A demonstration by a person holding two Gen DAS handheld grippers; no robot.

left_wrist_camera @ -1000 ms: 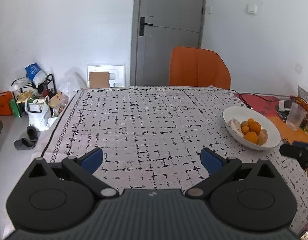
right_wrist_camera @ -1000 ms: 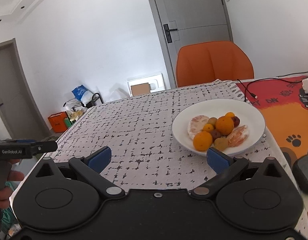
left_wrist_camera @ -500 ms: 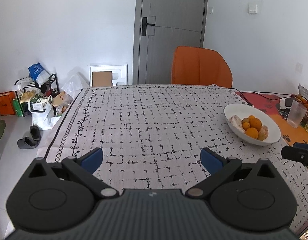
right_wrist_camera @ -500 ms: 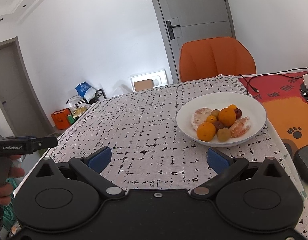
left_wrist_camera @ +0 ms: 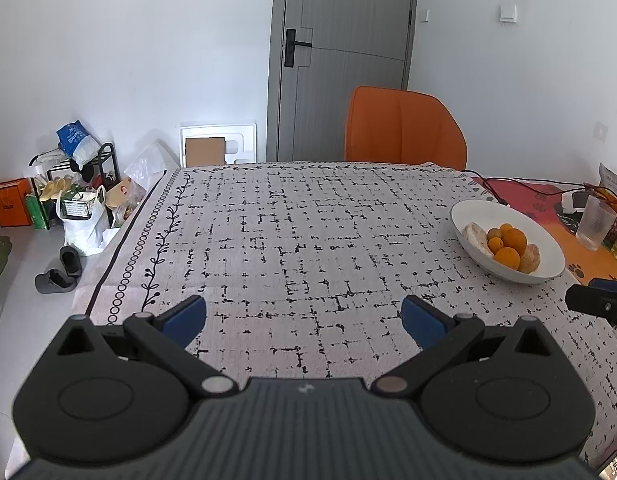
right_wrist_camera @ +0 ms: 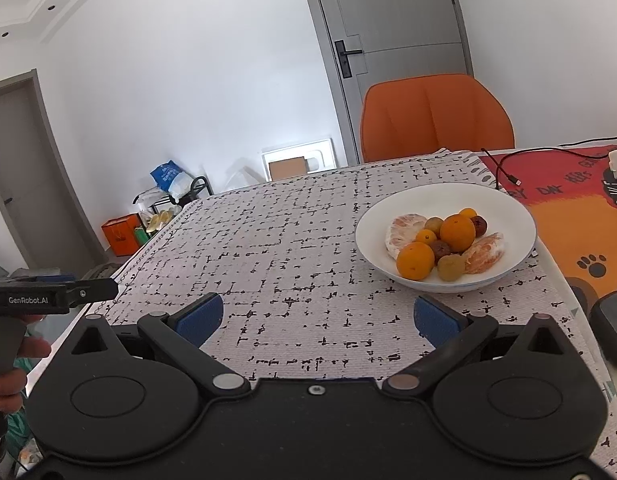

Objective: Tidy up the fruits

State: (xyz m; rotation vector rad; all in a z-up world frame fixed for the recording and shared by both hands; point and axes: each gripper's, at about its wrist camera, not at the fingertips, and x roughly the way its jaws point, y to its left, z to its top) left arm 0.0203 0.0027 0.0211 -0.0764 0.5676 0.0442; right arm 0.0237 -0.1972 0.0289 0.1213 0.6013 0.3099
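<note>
Table (left_wrist_camera: 292,240), patterned cloth: white fruit bowl (right_wrist_camera: 508,208), orange mat (right_wrist_camera: 580,216).

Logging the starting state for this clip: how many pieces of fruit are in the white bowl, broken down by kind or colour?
From the right wrist view, in the white bowl:
Large oranges: 2
Small orange fruits: 2
Peeled citrus pieces: 2
Dark red fruits: 2
Yellow-green fruits: 2
Total: 10

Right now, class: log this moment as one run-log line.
left gripper: open, empty | right gripper: open, empty | fruits: in white bowl | phase: approach
</note>
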